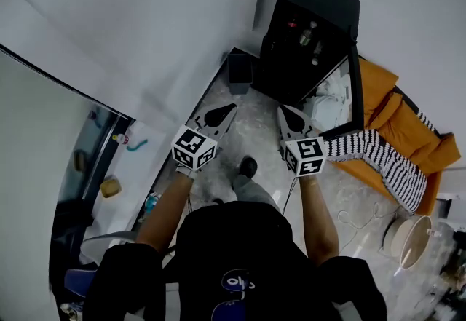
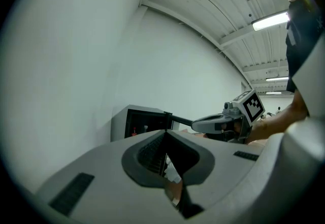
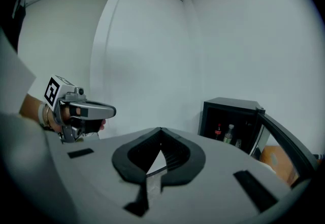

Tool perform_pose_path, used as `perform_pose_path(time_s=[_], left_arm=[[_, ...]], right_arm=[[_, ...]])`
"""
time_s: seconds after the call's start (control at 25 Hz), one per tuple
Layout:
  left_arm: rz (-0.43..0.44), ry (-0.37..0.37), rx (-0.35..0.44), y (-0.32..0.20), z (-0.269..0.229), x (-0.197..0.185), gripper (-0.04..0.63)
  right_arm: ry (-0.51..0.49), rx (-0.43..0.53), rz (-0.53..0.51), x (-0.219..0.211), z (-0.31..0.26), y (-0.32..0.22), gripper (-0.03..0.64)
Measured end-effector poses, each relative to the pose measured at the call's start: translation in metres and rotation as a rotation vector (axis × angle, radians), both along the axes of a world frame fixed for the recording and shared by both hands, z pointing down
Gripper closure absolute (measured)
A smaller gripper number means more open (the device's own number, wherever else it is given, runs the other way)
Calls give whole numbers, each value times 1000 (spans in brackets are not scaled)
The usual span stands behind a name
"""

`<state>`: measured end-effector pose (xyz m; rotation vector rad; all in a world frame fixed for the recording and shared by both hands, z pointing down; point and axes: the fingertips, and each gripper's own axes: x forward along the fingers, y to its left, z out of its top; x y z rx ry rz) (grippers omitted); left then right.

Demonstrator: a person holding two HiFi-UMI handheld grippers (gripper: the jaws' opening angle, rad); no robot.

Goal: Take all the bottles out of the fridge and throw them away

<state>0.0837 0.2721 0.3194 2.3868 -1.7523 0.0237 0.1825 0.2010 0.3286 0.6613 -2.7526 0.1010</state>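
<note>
1. Nearest to me were my own bare forearms, one set of tongs in each hand, both held out level ahead of my dark shirt.
2. The left tongs were pressed together at the tips, with nothing between them.
3. The right tongs were likewise shut tight and empty. They ran side by side with the left pair but apart from it.
4. Under them lay a pale, marbled floor, and one of my dark shoes showed on it between my arms.
5. Further on, a dark open-topped box stood on the floor against the wall, just beside the fridge.
6. The fridge was a small black one standing on the floor in the corner. Its door hung open towards my right.
7. The bottles stood upright inside it on a shelf. One had a red label, a paler one stood next to it, and neither was anywhere near my tongs.
8. Right of the open door sat an orange sofa with a black-and-white striped blanket draped over its near end.
9. A plain white wall closed the room behind the fridge. Overhead, the left gripper view showed a ribbed white ceiling with a lit strip light.
</note>
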Motion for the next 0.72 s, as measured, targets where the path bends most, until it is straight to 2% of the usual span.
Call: perform_pose_path(time_s=[0.32,0.72], left_arm=[[1,-15,-1,-96,-6,18,592],[35,-48,-32,-151,-8,50,592]], right_arm=[[-29,-19,18,16,-2,-92,611],[-89,-44,77,52,-2,-144,611]])
